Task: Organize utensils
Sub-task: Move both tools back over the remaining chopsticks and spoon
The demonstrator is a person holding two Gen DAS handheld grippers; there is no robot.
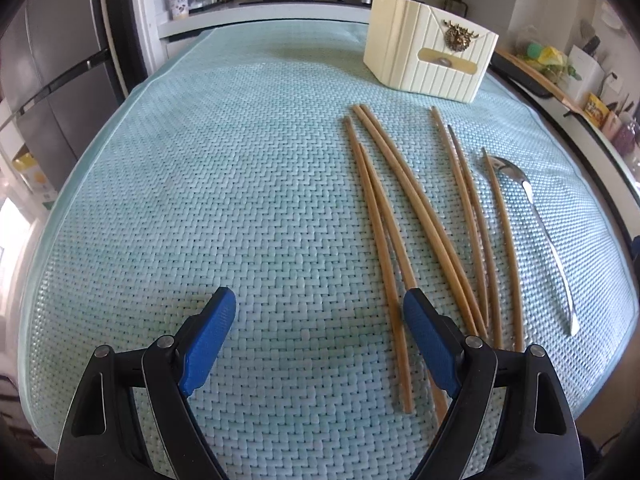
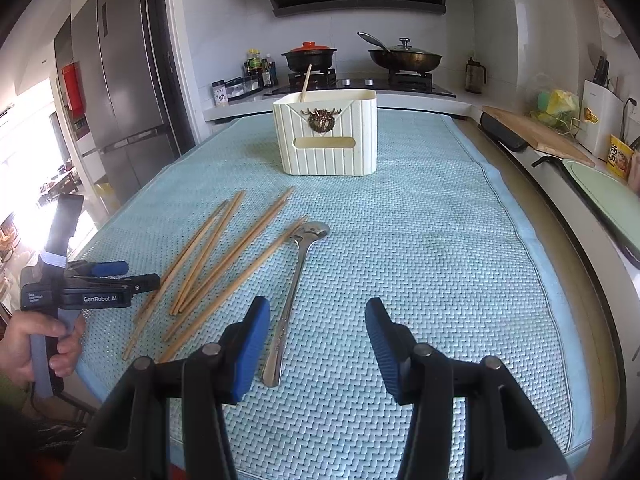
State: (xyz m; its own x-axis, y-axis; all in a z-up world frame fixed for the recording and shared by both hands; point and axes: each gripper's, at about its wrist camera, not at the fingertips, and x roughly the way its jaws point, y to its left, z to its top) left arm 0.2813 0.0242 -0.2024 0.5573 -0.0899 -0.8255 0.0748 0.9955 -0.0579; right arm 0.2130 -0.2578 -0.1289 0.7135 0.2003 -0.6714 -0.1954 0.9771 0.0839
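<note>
While the left gripper (image 1: 318,316) hangs wide open with nothing between its blue padded fingers (image 1: 210,330), the right-hand finger sits right over the near ends of the tan wooden chopsticks (image 1: 404,216) in the lower middle of its view. The right gripper (image 2: 318,334) is also released, empty, with the long shiny metal spoon (image 2: 290,300) just left of it. The cream ribbed utensil box (image 2: 326,136), one stick already inside, stands at upper centre on the pale blue woven mat (image 2: 440,260). Risk: the sticks are bunched and crossing, so a closing pinch could catch several or roll one away.
</note>
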